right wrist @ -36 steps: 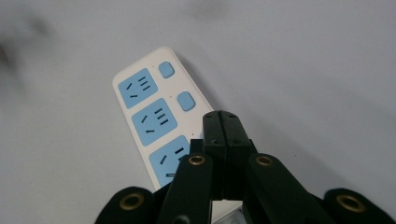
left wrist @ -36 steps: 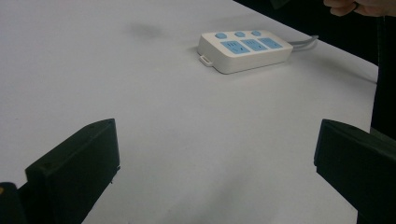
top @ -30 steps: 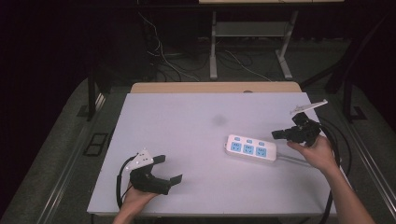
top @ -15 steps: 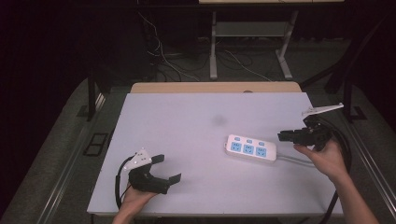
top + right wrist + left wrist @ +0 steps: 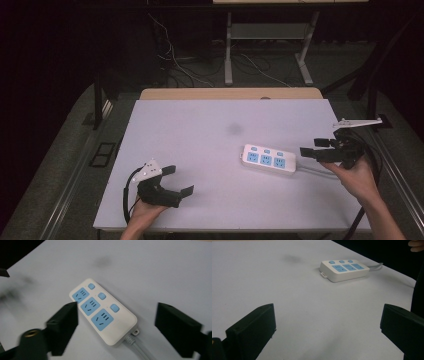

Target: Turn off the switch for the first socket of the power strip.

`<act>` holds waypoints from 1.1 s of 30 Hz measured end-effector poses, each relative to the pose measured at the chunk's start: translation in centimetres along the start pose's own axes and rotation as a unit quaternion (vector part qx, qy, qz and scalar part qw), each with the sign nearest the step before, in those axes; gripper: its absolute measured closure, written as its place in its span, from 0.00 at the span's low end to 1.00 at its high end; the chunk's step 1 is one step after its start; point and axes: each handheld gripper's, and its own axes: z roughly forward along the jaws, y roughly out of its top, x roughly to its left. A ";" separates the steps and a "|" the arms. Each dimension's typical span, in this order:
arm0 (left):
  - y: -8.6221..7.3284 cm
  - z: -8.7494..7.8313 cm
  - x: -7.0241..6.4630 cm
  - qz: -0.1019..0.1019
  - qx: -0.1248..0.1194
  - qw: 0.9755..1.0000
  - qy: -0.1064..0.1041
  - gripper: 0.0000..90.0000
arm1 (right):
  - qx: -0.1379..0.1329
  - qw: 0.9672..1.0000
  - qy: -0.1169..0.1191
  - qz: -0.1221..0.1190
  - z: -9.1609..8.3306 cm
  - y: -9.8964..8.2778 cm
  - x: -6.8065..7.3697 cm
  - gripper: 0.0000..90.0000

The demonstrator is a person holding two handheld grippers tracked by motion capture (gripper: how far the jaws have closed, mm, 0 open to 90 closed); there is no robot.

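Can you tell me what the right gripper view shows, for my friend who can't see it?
A white power strip with three blue sockets and three blue buttons lies on a pale table. The right gripper hangs above it, black fingers wide apart and touching nothing.

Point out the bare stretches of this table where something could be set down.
The widest bare stretch runs across the far half of the table, beyond the power strip. Another lies mid-table, between the left gripper and the strip. It is crowded at the right edge, where the strip's cord and the open right gripper sit together.
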 end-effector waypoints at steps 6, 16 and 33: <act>0.0 0.0 0.0 -0.001 0.000 1.000 -0.001 0.00 | -0.020 1.000 0.016 0.003 -0.4 -0.8 0.9 0.00; 0.0 0.0 0.1 -0.002 0.000 1.000 0.000 0.00 | -0.038 0.999 0.036 -0.003 -0.8 -2.3 2.3 0.00; 0.0 -0.1 0.1 -0.001 0.001 1.000 -0.001 0.00 | -0.040 0.997 0.060 -0.017 1.0 -4.7 3.8 0.01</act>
